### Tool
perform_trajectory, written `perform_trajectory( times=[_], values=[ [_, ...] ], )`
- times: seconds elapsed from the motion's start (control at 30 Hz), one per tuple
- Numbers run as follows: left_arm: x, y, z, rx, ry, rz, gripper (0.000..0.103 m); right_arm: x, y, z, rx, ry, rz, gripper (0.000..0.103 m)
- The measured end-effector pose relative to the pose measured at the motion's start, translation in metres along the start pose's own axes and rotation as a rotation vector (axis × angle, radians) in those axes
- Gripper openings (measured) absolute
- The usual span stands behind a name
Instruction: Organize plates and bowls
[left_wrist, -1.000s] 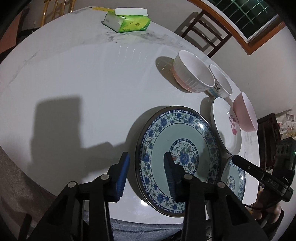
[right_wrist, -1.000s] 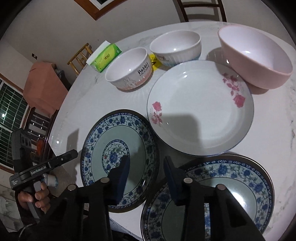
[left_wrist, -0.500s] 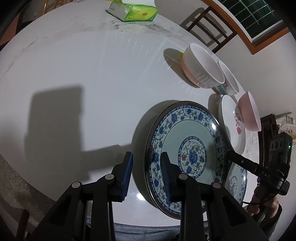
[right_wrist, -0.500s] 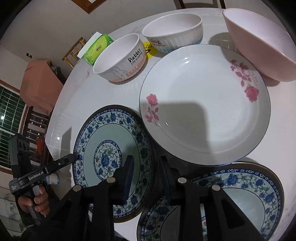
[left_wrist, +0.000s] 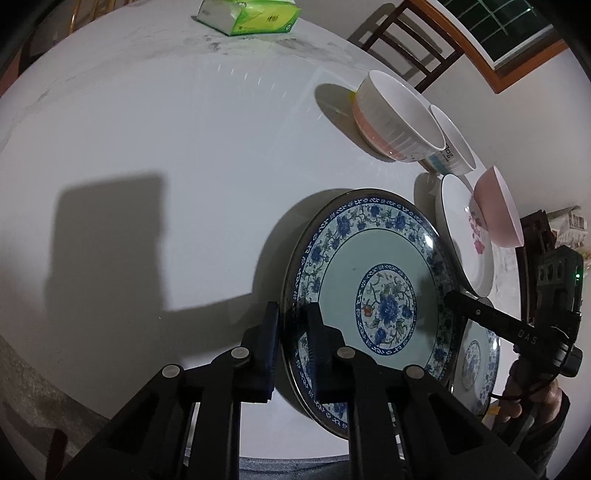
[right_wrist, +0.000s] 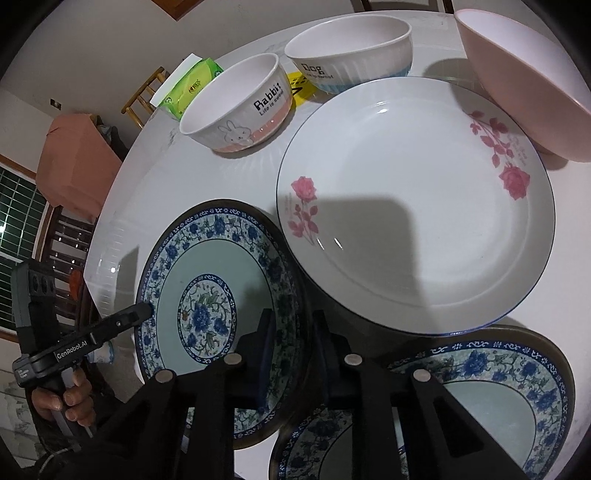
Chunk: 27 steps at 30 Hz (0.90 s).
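A blue-flowered plate (left_wrist: 369, 258) (right_wrist: 207, 266) lies near the front edge of the white round table (left_wrist: 147, 129). My left gripper (left_wrist: 293, 332) is shut on its left rim, one pad outside and one over the patterned border. My right gripper (right_wrist: 293, 347) straddles the opposite rim; its jaws are closing with the rim between them and a little gap still showing. A second blue-flowered plate (right_wrist: 480, 406) lies to the right. Beyond it sits a white plate with pink roses (right_wrist: 424, 206). Farther back stand a Rabbit bowl (right_wrist: 236, 107), a Dog bowl (right_wrist: 351, 48) and a pink bowl (right_wrist: 524, 85).
A green tissue pack (left_wrist: 251, 18) lies at the table's far side. A wooden chair (left_wrist: 413, 48) stands behind the bowls. The rose plate's edge overlaps the rims of both blue plates. A person's hand (right_wrist: 70, 398) holds the left gripper's handle at the table's edge.
Both pairs of jaws have narrowed around the blue-flowered plate's opposite rims. The right gripper has come slightly lower and nearer to the plates.
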<state>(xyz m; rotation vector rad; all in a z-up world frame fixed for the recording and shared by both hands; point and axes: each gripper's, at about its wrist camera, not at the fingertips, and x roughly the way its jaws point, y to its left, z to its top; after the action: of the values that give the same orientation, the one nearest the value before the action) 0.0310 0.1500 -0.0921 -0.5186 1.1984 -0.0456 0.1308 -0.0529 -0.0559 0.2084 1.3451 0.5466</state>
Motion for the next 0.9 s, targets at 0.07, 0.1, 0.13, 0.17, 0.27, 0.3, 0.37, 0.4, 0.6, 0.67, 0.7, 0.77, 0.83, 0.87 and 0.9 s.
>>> perform_trajectory(
  times=[0.07,0.1,0.13,0.17,0.27,0.3,0.37,0.4,0.6,0.67,0.7,0.77,0.83,0.87,0.9],
  values=[
    [0.000,0.000,0.001,0.009,-0.004,0.005,0.011,0.001,0.001,-0.001,0.002,0.001,-0.002,0.020],
    [-0.001,0.001,0.001,0.008,-0.005,0.007,0.011,0.001,0.002,-0.001,0.000,0.002,-0.004,0.020],
    [-0.001,0.001,0.001,0.008,-0.007,0.009,0.011,0.001,0.003,-0.003,-0.002,0.003,-0.006,0.020],
    [-0.002,0.003,0.002,0.008,-0.010,0.012,0.011,0.002,0.004,-0.003,-0.003,0.003,-0.007,0.020],
    [-0.005,0.007,0.003,0.011,-0.021,0.025,0.011,0.005,0.011,-0.005,-0.013,0.007,-0.010,0.020],
    [-0.006,0.009,0.004,0.011,-0.026,0.030,0.012,0.007,0.014,-0.005,-0.019,0.008,-0.010,0.020],
    [-0.010,0.013,0.006,0.013,-0.042,0.040,0.011,0.010,0.021,-0.004,-0.032,0.010,-0.015,0.020],
    [-0.013,0.014,0.007,0.018,-0.051,0.047,0.011,0.012,0.025,-0.004,-0.044,0.010,-0.018,0.020],
    [-0.023,0.024,0.014,0.030,-0.088,0.086,0.011,0.021,0.038,0.001,-0.062,0.012,-0.016,0.020],
    [-0.025,0.027,0.018,0.029,-0.097,0.096,0.012,0.024,0.041,0.002,-0.061,0.010,-0.011,0.020],
    [-0.026,0.029,0.019,0.030,-0.101,0.099,0.012,0.026,0.043,0.002,-0.063,0.010,-0.009,0.020],
    [-0.027,0.034,0.023,0.031,-0.112,0.110,0.012,0.028,0.045,0.001,-0.063,0.009,-0.004,0.020],
    [-0.027,0.039,0.028,0.027,-0.116,0.117,0.012,0.030,0.049,0.002,-0.063,0.013,0.000,0.020],
    [-0.026,0.042,0.031,0.026,-0.118,0.123,0.012,0.031,0.049,0.001,-0.063,0.014,0.001,0.020],
    [-0.025,0.044,0.033,0.025,-0.119,0.127,0.012,0.031,0.050,0.001,-0.060,0.013,0.002,0.020]
  ],
)
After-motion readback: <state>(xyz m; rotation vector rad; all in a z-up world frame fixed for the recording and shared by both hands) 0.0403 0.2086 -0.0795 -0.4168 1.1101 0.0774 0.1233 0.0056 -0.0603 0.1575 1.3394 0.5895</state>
